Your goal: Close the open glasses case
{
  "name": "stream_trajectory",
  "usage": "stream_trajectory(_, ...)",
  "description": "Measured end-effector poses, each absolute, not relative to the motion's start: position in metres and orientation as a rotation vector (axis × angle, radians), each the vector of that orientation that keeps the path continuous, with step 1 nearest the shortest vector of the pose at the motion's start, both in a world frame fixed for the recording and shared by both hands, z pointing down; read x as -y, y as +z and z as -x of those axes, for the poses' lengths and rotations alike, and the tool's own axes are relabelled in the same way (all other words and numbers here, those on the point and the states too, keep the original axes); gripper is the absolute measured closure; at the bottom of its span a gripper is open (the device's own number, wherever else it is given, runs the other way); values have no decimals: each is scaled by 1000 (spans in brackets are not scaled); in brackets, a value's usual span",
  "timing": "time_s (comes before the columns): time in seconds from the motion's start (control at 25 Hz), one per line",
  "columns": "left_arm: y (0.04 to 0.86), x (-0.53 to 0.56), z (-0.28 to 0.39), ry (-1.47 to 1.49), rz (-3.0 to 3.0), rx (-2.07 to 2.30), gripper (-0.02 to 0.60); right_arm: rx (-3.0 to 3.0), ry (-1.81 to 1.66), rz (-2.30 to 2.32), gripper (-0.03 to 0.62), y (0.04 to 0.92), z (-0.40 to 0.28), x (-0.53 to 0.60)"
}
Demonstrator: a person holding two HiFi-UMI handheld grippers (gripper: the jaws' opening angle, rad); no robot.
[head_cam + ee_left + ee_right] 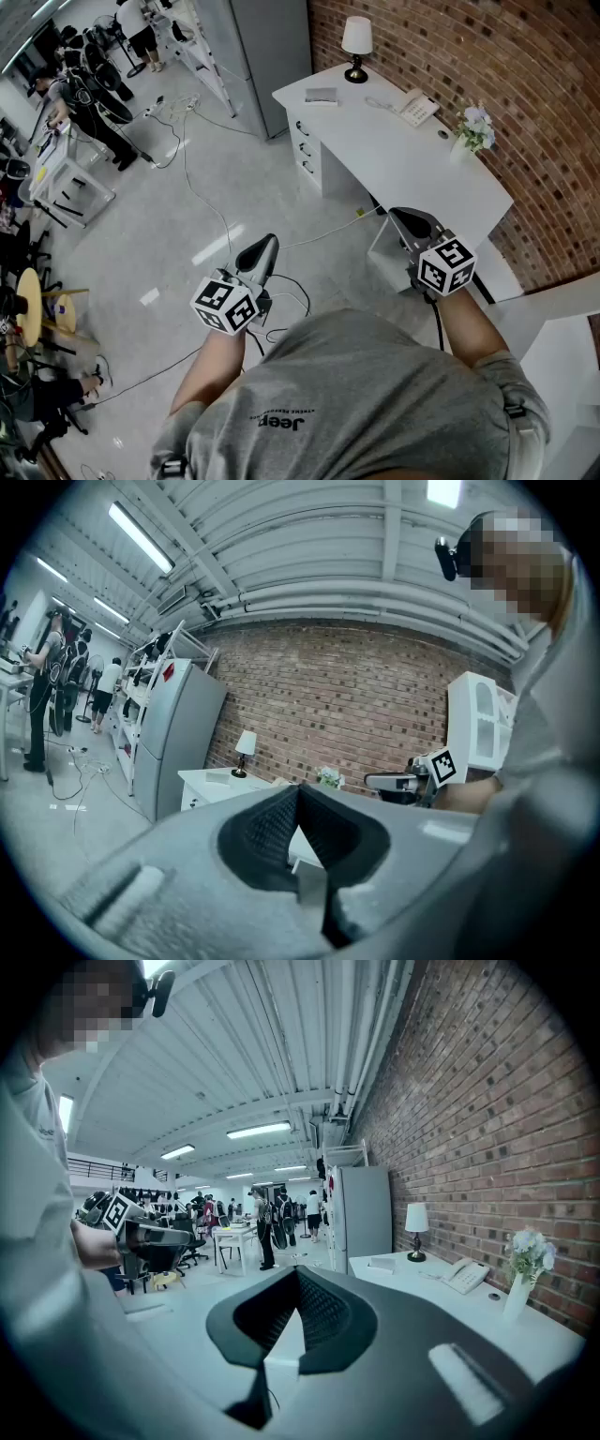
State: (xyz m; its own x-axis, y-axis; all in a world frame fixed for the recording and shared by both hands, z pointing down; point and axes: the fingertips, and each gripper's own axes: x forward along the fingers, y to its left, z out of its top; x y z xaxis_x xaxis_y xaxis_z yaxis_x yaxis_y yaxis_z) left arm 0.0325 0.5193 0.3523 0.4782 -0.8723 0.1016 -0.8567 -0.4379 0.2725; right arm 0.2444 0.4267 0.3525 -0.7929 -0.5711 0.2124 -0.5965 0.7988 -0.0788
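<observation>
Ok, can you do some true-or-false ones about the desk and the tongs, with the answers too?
1. The left tongs and the right tongs are both shut and empty. True.
2. The lamp stands on the floor. False: it stands on the white desk.
3. The wall behind the desk is brick. True.
4. The right tongs are touching the phone. False: the phone lies on the desk, well apart from the tongs.
5. Flowers stand on the desk by the wall. True.
</observation>
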Motion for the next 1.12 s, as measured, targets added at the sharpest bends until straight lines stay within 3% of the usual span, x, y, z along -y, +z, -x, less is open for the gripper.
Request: stream_trajectory(1.12,359,-517,94,-85,-2487,1431,584,2794,184,-972,585,354,-120,-415)
